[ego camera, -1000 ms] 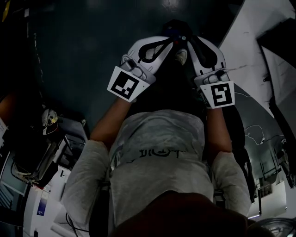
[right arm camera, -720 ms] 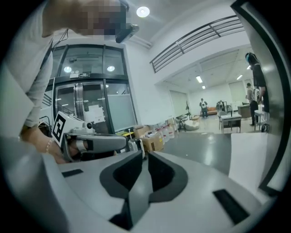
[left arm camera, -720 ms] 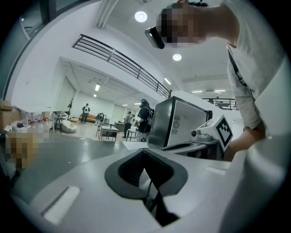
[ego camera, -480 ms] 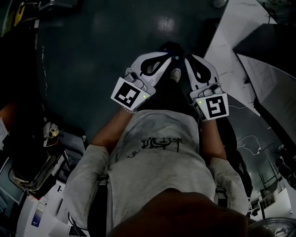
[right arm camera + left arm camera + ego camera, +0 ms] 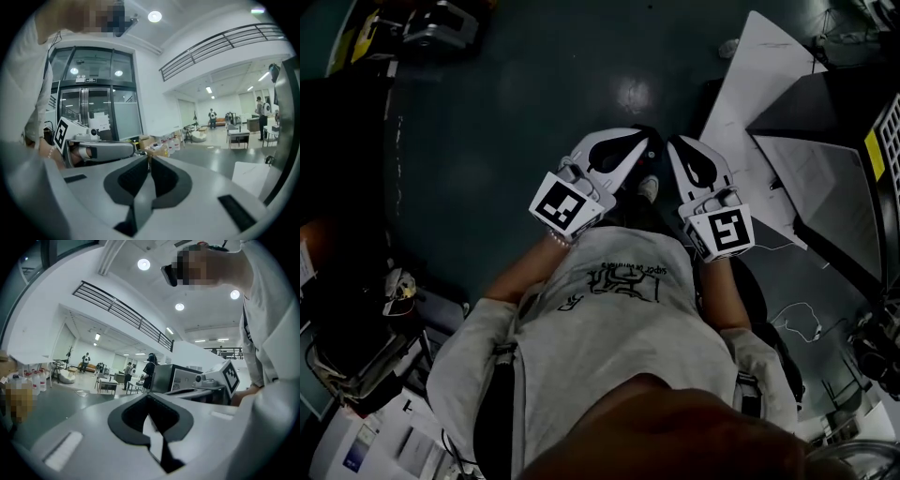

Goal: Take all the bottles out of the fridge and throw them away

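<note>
Holding both tools over my grey shirt (image 5: 609, 337) at frame centre, I see the left gripper (image 5: 647, 142) clenched on nothing. The right gripper (image 5: 672, 142) has just been closing and is pinched empty too. Farther off, upper right, stands a dark cabinet (image 5: 830, 131); whether it is the fridge I cannot tell.

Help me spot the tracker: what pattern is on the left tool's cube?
The cube bears a black-and-white square marker; the head view shows it best.

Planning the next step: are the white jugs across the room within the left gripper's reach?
Probably not: the left gripper is held before the person's torso, jaws shut and empty, with open floor between it and the white jugs.
</note>
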Demonstrator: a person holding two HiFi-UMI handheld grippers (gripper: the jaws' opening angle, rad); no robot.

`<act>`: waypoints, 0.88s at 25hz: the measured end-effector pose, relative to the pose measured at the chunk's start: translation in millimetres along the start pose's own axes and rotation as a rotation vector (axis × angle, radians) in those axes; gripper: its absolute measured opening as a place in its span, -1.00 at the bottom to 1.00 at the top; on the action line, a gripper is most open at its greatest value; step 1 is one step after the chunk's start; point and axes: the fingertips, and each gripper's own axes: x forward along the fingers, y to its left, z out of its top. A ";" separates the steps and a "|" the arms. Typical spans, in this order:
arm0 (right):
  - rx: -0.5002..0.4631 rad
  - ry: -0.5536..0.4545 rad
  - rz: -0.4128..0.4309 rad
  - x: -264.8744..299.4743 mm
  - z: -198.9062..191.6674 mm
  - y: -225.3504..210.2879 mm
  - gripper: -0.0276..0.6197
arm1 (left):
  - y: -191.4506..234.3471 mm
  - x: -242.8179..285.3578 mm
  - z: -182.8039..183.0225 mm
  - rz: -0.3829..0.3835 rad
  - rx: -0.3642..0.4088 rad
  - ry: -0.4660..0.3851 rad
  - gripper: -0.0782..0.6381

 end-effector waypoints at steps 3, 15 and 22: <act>-0.003 -0.002 -0.001 -7.9 15.5 4.7 -0.83 | -10.3 -3.5 18.4 -0.015 -0.012 -0.018 -0.76; -0.049 -0.032 0.011 -35.3 69.6 19.3 -0.84 | -37.9 -8.1 67.3 -0.055 0.015 -0.067 -0.76; -0.063 -0.044 -0.010 -39.5 89.0 18.9 -0.87 | -44.2 -5.0 81.1 -0.075 0.039 -0.052 -0.76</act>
